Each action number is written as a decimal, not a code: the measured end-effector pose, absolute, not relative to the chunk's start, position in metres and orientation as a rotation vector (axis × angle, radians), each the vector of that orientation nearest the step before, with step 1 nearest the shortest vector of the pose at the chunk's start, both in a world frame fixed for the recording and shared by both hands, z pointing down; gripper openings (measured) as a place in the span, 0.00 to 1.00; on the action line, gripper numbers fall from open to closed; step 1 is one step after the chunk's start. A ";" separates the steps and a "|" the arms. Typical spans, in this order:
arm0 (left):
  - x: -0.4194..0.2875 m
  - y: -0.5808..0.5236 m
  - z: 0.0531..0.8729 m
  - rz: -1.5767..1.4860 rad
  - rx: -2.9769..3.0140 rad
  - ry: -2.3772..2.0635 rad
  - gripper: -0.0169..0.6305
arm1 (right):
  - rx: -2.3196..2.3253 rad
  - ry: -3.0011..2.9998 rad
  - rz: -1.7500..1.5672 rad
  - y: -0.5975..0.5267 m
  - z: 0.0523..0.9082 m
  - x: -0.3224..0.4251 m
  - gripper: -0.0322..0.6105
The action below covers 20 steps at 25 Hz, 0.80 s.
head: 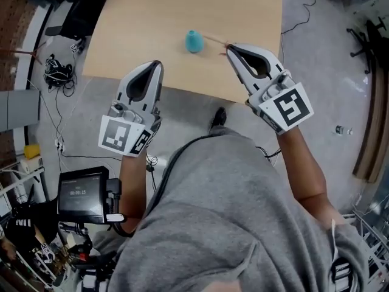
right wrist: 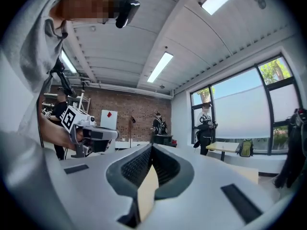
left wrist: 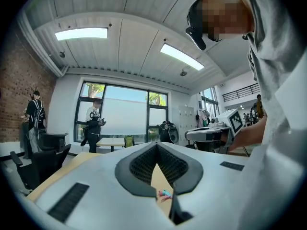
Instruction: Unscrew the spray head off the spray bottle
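A small teal spray bottle (head: 194, 41) rests on the light wooden table (head: 152, 29), with a thin pinkish piece (head: 214, 40) lying out to its right. Both grippers hang in the air over the table's near edge, apart from the bottle. My left gripper (head: 157, 64) is shut with nothing in it, to the bottle's lower left. My right gripper (head: 231, 48) is shut and empty, just right of the pinkish piece. In the left gripper view the shut jaws (left wrist: 157, 146) point level, and the bottle (left wrist: 164, 193) shows tiny through the gap below. In the right gripper view the jaws (right wrist: 152, 147) meet at the tip.
A dark screen on a stand (head: 82, 193) is at the lower left, with cables (head: 59, 72) on the grey floor. A black chair (head: 85, 11) stands by the table's left edge. People (left wrist: 92, 123) stand near the windows and by a brick wall (right wrist: 158, 124).
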<state>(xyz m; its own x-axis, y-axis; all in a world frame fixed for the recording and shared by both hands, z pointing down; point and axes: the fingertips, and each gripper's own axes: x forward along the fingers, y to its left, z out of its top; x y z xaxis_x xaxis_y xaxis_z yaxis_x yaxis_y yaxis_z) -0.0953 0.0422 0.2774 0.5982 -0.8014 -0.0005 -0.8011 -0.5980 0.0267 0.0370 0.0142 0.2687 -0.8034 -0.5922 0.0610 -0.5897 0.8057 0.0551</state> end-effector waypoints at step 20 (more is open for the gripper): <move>-0.126 0.322 0.273 -0.018 2.884 -1.287 0.03 | 1.054 -2.860 -0.130 0.299 0.242 0.005 0.06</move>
